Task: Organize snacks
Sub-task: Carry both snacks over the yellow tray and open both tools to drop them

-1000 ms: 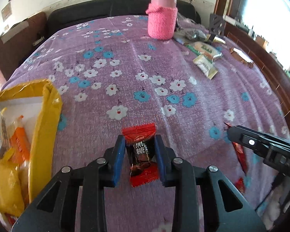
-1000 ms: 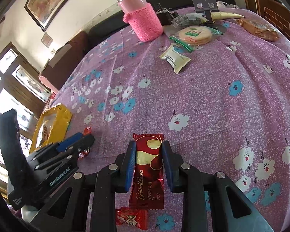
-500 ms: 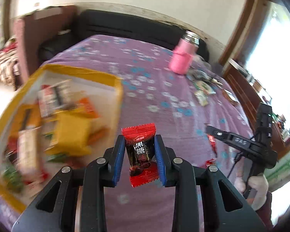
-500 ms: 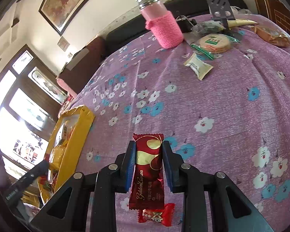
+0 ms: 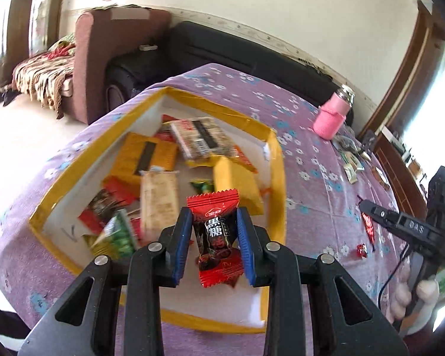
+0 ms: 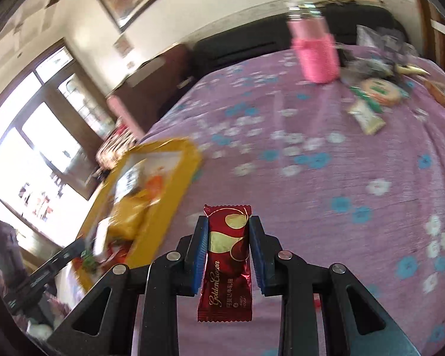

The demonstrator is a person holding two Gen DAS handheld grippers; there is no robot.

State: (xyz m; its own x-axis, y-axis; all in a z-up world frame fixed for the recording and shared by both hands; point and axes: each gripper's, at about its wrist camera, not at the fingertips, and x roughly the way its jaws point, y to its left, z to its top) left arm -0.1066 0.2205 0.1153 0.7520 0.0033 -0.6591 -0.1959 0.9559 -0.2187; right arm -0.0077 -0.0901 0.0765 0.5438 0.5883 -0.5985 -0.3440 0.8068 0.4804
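Left gripper [image 5: 213, 237] pinches red candy [image 5: 216, 237] directly above the yellow box [image 5: 277, 178]; right gripper [image 6: 227, 249], clamping maroon bar [image 6: 227, 261], hangs beside box, farther.

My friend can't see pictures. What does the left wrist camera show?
The left hand-held gripper pinches a red candy above an open yellow box full of snack packets, on a purple flowered cloth. A pink bottle stands farther back.
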